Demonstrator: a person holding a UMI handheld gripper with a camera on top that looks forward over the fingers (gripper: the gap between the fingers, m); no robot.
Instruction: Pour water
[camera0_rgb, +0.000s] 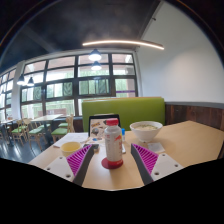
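A clear plastic bottle (113, 145) with a white cap and a red label stands upright on a red coaster (112, 162) on the light wooden table (190, 140). My gripper (112, 163) is open, and the bottle stands between its two purple pads (80, 158) with a gap on each side. A white bowl (145, 130) sits beyond the bottle, ahead of the right finger. A smaller bowl with yellow inside (71, 148) rests by the left finger.
A green bench back (122, 110) runs behind the table. A dark tablet-like object (104, 124) stands behind the bottle. Large windows (75, 85) fill the far wall, with other tables and chairs (25, 128) off to the left.
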